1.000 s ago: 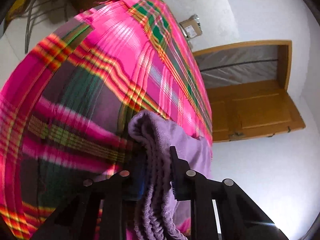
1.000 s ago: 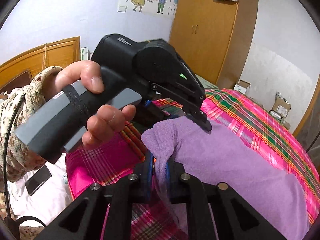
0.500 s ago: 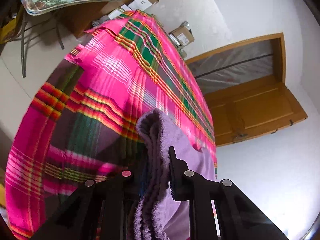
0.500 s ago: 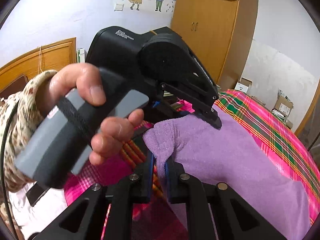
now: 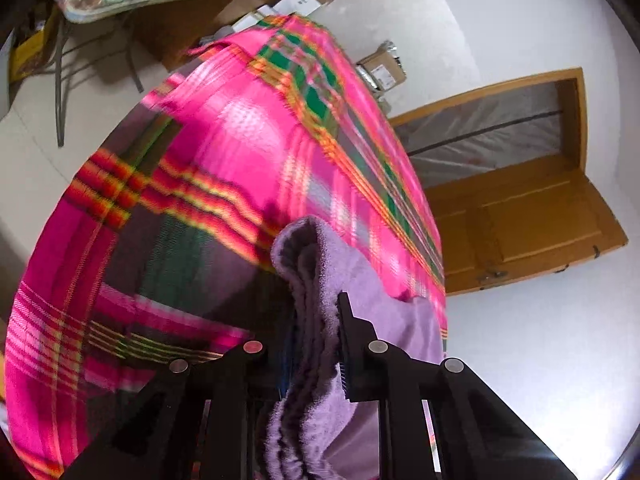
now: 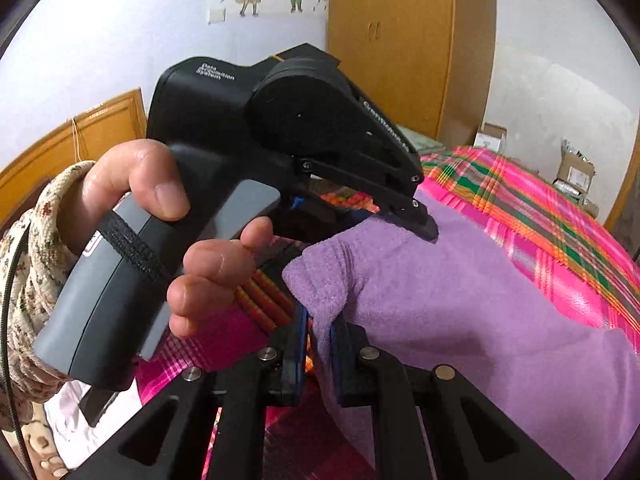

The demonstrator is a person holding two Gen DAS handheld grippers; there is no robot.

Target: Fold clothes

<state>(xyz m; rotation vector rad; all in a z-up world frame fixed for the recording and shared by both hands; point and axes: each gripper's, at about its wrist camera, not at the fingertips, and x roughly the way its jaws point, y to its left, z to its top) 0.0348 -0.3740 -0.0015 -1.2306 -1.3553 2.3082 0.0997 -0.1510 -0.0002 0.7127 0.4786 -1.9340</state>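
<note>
Two tools grip one purple towel (image 6: 460, 300) above a bed spread with a pink plaid blanket (image 5: 224, 152). In the right wrist view, the right tool (image 6: 319, 344) is clamped on a near corner of the cloth, pads pressing a thin edge between them. Just beyond it, the left tool (image 6: 412, 220), held in a person's hand (image 6: 172, 232) with a floral sleeve, pinches the same edge a little farther along. The left wrist view shows that tool (image 5: 320, 336) closed on several bunched layers of towel (image 5: 316, 280), which likely explains its wider set. Holding two points of one edge close together probably serves to line up corners so the fold lands square. Most of the towel lies draped to the right over the blanket, so the fold seems partway done.
</note>
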